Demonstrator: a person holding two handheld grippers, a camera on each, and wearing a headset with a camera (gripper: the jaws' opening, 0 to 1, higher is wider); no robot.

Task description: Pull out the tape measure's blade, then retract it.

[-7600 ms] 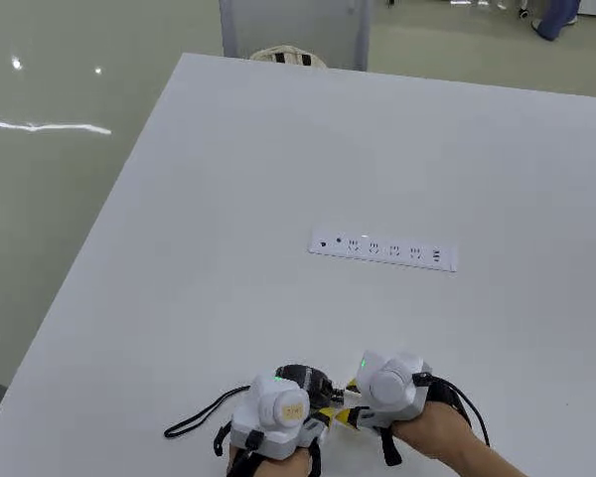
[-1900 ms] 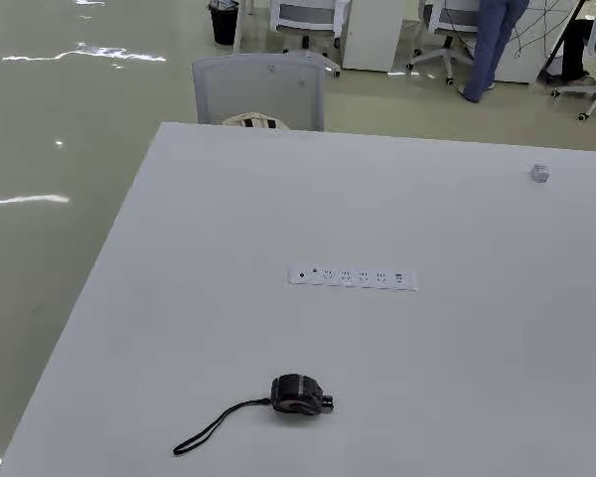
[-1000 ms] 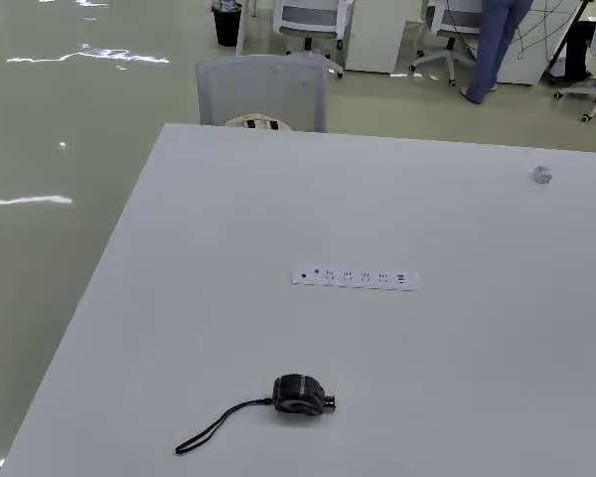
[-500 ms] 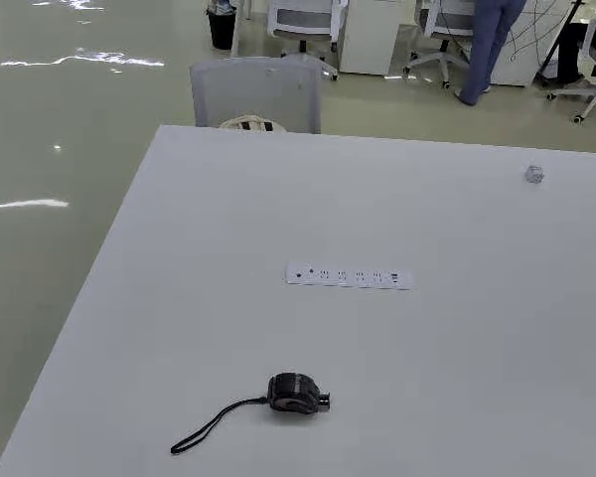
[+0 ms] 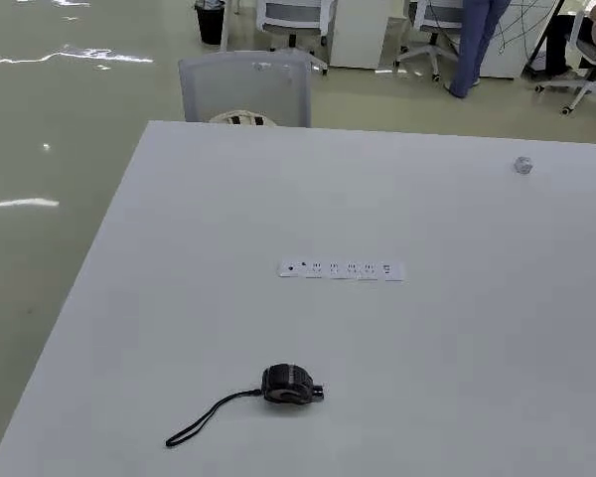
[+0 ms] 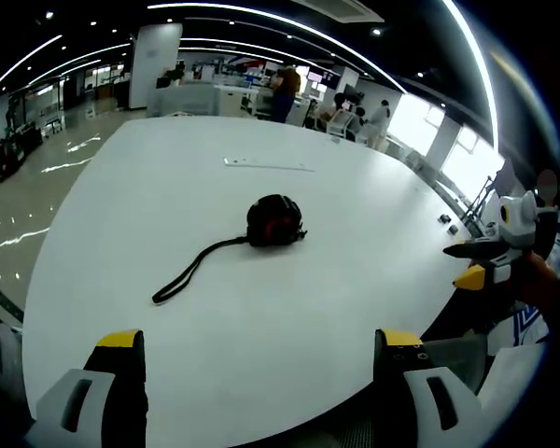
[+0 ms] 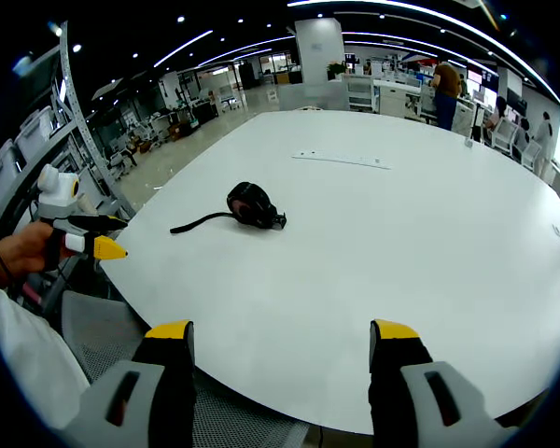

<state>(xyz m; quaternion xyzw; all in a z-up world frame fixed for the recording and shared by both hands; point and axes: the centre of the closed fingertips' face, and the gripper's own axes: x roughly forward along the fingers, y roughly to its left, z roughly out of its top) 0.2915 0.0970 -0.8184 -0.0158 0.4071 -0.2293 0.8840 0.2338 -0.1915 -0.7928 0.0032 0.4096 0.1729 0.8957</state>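
The black tape measure (image 5: pixel 289 385) lies alone on the white table (image 5: pixel 377 199) near its front edge. Its blade is inside the case and its black wrist strap (image 5: pixel 204 420) trails off to the left. In the left gripper view the tape measure (image 6: pixel 274 220) sits well ahead of my left gripper (image 6: pixel 259 341), which is open, empty and held back at the table's edge. My right gripper (image 7: pixel 281 329) is open and empty too, off the table's near edge, with the tape measure (image 7: pixel 252 203) far in front of it.
A white power strip (image 5: pixel 341 269) lies flat mid-table. A small crumpled object (image 5: pixel 522 165) rests at the far right. A grey chair (image 5: pixel 243 89) stands behind the far edge, with office chairs and a person (image 5: pixel 474 40) beyond it.
Earlier both grippers were at the tape measure with yellow blade showing between them. Now they are drawn back and the tape measure lies alone. Over the last second only the camera shifted.
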